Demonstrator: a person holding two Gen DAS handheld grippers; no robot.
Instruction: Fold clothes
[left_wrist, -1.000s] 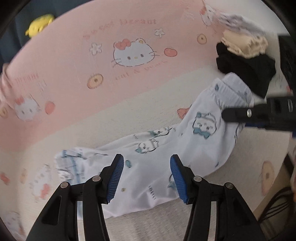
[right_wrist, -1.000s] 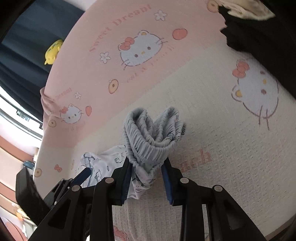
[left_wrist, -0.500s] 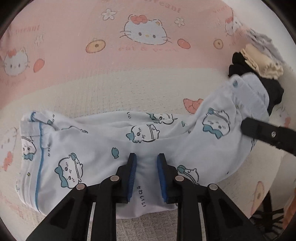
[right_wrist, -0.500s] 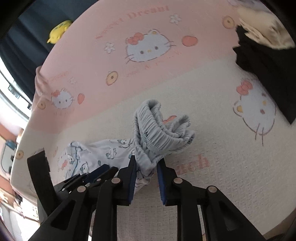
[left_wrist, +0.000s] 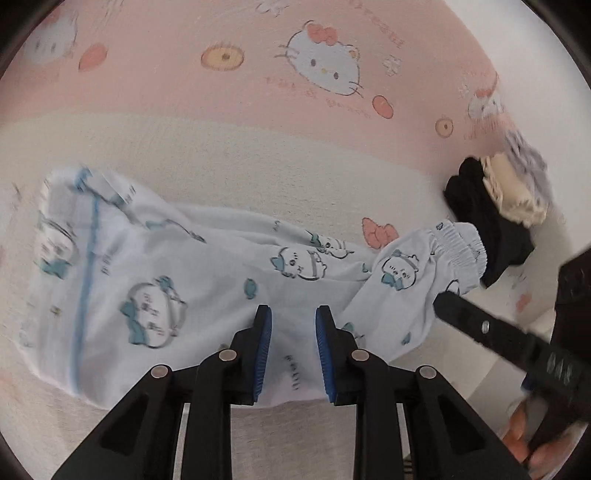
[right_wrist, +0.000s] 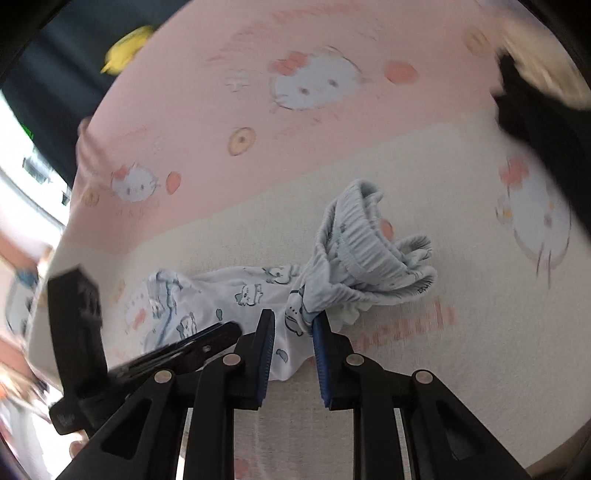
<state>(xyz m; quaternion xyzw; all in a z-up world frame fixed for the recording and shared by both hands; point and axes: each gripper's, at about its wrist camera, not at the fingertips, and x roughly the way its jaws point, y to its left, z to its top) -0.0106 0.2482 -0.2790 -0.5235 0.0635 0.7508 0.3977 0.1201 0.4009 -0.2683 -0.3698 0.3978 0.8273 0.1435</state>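
Note:
White child's pants (left_wrist: 192, 280) with blue cartoon prints lie stretched across the bed, hem end at the left and gathered elastic waistband (left_wrist: 458, 243) at the right. My left gripper (left_wrist: 293, 310) is shut on the pants' near edge around the middle, with fabric between its blue pads. My right gripper (right_wrist: 293, 315) is shut on the pants just below the bunched waistband (right_wrist: 369, 251), which fans out beyond the fingers. The right gripper's finger (left_wrist: 480, 325) shows at the right of the left wrist view, and the left gripper (right_wrist: 207, 339) at the lower left of the right wrist view.
The bedspread (left_wrist: 258, 147) is pink at the far side and cream nearer, with cat prints. A stack of folded clothes (left_wrist: 491, 236), black, cream and lavender, sits by the waistband at the right. A yellow toy (right_wrist: 125, 48) lies at the far edge. A hand (left_wrist: 524, 443) holds the right gripper.
My left gripper went from open to shut on the pants' middle. The pants now lie spread out further to the left. The right gripper has carried the waistband lower and rightward.

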